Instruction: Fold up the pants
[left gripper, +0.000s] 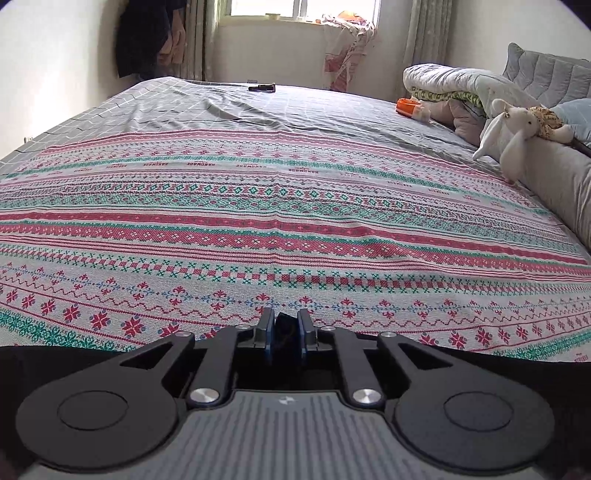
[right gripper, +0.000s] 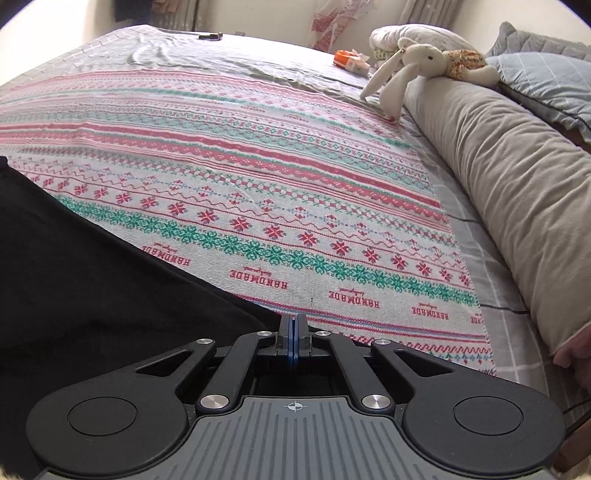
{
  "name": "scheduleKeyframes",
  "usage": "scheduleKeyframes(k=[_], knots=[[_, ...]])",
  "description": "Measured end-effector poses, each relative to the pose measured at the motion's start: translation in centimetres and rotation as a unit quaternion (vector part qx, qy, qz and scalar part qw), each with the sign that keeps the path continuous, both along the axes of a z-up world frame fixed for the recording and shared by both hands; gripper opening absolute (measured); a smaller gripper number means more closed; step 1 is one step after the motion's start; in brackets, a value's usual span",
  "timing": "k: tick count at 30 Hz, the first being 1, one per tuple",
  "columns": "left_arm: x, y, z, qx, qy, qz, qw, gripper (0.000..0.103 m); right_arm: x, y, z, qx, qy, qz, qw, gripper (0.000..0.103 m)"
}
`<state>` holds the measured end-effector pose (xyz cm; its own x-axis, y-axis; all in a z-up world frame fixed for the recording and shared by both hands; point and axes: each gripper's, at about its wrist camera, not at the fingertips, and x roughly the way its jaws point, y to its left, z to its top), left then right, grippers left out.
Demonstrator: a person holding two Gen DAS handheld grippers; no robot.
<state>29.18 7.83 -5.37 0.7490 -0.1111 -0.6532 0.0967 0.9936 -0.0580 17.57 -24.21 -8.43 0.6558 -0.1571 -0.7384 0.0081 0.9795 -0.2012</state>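
The black pants lie on a patterned red, green and white blanket on the bed. In the right wrist view they spread to the left of my right gripper, whose jaws are pressed together at the edge of the black cloth; I cannot see cloth between them. In the left wrist view my left gripper is shut on a bunch of black fabric, and the pants show as a dark band under the gripper on both sides.
A long grey bolster lies along the right side with a white plush rabbit on it. Folded quilts, an orange box and a black remote lie farther back. A window is behind.
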Motion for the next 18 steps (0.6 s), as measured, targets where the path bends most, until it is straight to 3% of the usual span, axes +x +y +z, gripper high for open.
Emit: scheduleKeyframes(k=[3,8,12,18], knots=[[-1.4,-1.0,1.0,0.021,0.003,-0.015,0.9997,0.067,-1.3,-0.2,0.9,-0.001,-0.006,-0.008,1.000,0.015],[-4.9,-3.1,2.8,0.027,0.011,-0.049,0.9984,0.085,-3.2,-3.2,1.7,0.024,0.001,-0.056,0.998,0.034],[-7.3,-5.0,3.5,0.012,0.021,-0.072,0.9971,0.089,-4.8,-6.4,2.5,0.036,-0.007,-0.104,0.994,0.050],[-10.8,-7.8,2.8,-0.036,0.049,-0.118,0.9911,0.090,-6.5,-12.1,3.4,0.068,-0.020,-0.175,0.982,0.051]])
